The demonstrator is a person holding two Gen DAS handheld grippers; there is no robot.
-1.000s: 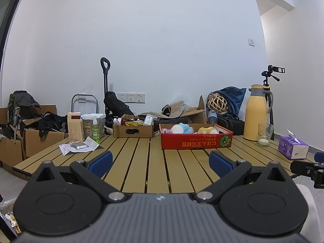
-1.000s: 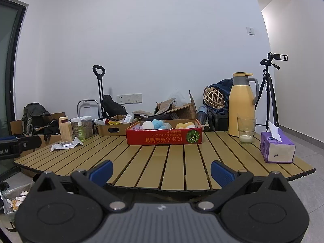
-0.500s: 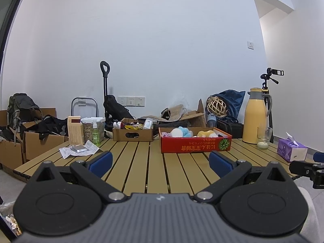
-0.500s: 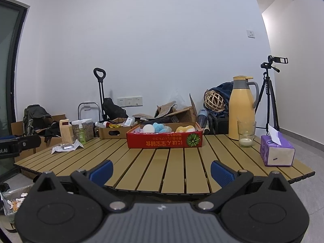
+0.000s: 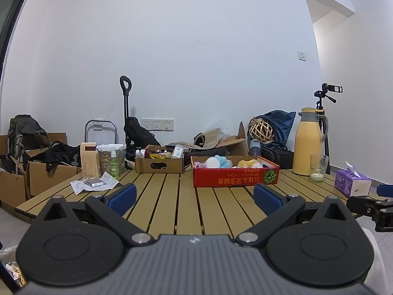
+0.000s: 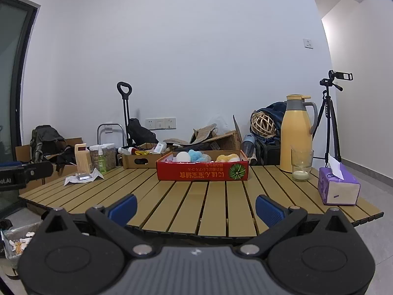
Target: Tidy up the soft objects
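Note:
A red cardboard tray [image 5: 235, 177] [image 6: 202, 172] stands at the far middle of the slatted wooden table [image 5: 186, 204] [image 6: 208, 204]. It holds soft toys: a white ball [image 5: 213, 162] [image 6: 183, 156], a blue fluffy one [image 5: 224, 161] [image 6: 196, 155] and a yellow one [image 5: 245, 163] [image 6: 227, 157]. My left gripper [image 5: 194, 198] is open and empty at the table's near edge. My right gripper [image 6: 196, 207] is open and empty, just off the near edge. Both are far from the tray.
A brown cardboard box [image 5: 159, 166] with small items sits left of the tray. A wooden block [image 5: 90, 160], jars, a green bottle [image 5: 113, 164] and papers lie at the left. A yellow thermos [image 6: 296, 132], a glass [image 6: 301, 165] and a purple tissue box [image 6: 337, 189] stand right.
Both grippers have drawn back and down a little from the table; the tray looks smaller and farther. Both stay open and empty.

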